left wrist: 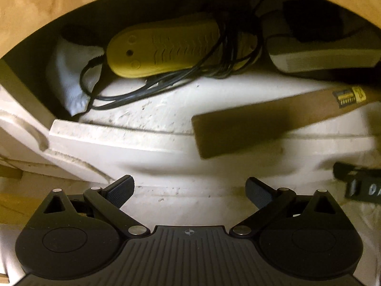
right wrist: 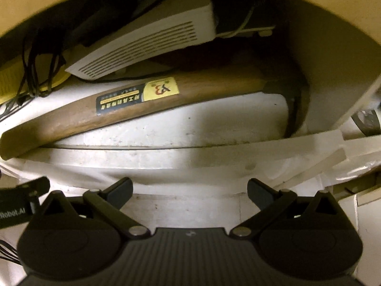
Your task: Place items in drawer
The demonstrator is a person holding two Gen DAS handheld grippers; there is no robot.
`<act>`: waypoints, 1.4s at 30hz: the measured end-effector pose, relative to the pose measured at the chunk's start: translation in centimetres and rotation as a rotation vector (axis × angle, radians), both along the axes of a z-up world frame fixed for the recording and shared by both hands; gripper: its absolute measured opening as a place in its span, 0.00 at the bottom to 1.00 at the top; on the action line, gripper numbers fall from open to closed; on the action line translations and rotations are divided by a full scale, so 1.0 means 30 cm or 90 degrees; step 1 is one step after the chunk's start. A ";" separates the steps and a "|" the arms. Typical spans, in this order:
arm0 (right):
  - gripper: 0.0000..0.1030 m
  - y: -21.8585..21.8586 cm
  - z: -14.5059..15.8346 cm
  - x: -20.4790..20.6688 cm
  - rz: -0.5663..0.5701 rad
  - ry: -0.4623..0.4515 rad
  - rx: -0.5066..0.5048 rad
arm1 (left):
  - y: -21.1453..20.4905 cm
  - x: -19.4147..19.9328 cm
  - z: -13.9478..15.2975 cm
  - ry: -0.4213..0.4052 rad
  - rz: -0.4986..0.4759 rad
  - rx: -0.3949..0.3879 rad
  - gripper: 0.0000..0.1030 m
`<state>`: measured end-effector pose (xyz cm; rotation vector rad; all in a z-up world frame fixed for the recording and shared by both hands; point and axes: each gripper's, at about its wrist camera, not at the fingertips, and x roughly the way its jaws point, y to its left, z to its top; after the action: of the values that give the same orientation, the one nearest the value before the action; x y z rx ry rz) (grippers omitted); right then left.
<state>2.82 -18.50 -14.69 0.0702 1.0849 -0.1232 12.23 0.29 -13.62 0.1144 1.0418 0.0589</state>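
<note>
Right wrist: wooden hammer handle (right wrist: 100,112), yellow-black label — both jaws apart, empty.

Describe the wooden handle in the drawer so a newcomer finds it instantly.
Look into the open white drawer. Across its floor, in front of the white vented box and right of the yellow cord-wrapped device, a long brown wooden handle lies diagonally. Only it carries a black-and-yellow label.
</note>
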 end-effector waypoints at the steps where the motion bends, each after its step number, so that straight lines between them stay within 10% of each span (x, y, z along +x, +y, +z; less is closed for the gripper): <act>1: 1.00 -0.003 0.003 -0.011 -0.003 0.001 0.001 | 0.001 -0.019 0.001 -0.002 -0.002 0.004 1.00; 28: 1.00 -0.034 0.242 -0.051 0.027 -0.060 -0.005 | -0.025 -0.424 0.212 -0.069 -0.014 -0.024 1.00; 42: 1.00 -0.044 0.336 -0.063 0.031 -0.090 0.014 | -0.061 -0.282 0.309 -0.091 -0.016 -0.018 1.00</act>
<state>0.93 -19.81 -4.61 0.0707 0.9461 -0.0615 3.75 -1.52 -4.34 0.0962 0.8981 0.0294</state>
